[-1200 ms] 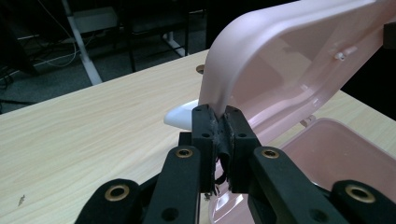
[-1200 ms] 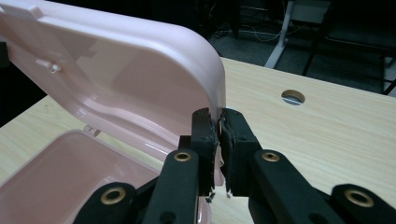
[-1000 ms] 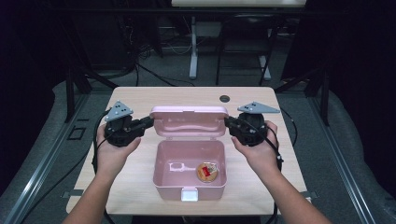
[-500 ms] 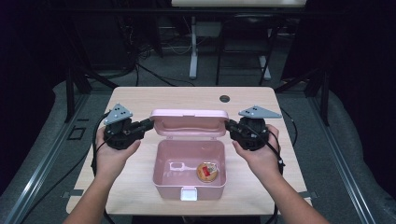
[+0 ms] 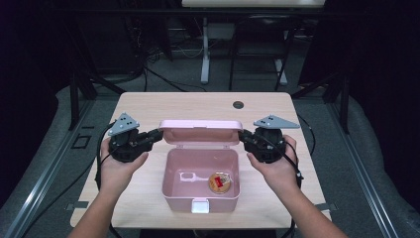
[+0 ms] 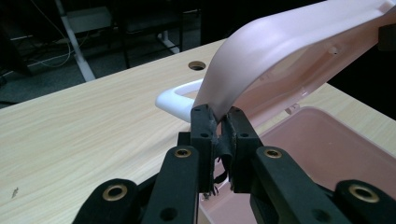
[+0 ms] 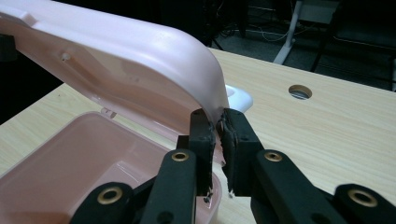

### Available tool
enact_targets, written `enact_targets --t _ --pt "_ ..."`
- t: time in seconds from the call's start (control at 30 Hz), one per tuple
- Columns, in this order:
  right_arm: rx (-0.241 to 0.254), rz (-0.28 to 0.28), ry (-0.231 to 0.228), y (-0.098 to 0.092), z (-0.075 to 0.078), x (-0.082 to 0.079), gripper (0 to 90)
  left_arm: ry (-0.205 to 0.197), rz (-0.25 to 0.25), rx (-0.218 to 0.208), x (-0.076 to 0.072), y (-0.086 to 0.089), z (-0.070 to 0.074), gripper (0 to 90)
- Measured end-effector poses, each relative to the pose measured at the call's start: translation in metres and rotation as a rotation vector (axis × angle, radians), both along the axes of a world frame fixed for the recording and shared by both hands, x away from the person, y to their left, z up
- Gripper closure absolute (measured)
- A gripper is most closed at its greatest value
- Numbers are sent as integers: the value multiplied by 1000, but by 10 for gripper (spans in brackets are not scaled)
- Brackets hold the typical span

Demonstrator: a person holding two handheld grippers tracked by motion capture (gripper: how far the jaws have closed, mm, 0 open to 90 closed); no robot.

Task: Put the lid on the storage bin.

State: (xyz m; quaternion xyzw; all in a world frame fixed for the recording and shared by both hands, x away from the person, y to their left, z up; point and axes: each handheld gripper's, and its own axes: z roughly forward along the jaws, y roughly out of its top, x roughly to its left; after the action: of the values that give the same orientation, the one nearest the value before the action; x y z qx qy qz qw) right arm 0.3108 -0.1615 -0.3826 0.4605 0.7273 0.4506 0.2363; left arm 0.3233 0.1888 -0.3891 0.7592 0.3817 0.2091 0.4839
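Two forearms rise from the bottom edge of the high view, angling slightly inward. The left hand [image 5: 120, 166] sits at centre left of the frame, wrapped around the left gripper [image 5: 157, 134], whose jaws point toward the middle and pinch the left rim of the lid [image 5: 200, 130]; those jaws have just eased apart a little yet keep their pinch. The right hand [image 5: 278, 166] mirrors it at centre right, its right gripper [image 5: 242, 135] clamped on the lid's right rim.
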Motion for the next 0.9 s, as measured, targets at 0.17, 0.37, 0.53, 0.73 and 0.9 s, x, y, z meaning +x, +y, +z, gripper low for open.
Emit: enact_targets --t 0.17,0.37,0.53,0.73,0.9 --pt "4 4 -1 0 -1 -2 820 0 -4 0 -3 0 -1 827" --pt "7 14 -1 -1 -3 -5 814 -2 -8 -4 -6 1 -2 815" --pt "8 19 3 -2 -4 -7 810 -3 -13 -2 -9 1 -3 813" --pt "9 25 7 -2 -5 -9 805 -2 -19 3 -12 1 -3 804" --pt "9 26 6 -2 -5 -11 802 -1 -21 3 -14 2 -4 803"
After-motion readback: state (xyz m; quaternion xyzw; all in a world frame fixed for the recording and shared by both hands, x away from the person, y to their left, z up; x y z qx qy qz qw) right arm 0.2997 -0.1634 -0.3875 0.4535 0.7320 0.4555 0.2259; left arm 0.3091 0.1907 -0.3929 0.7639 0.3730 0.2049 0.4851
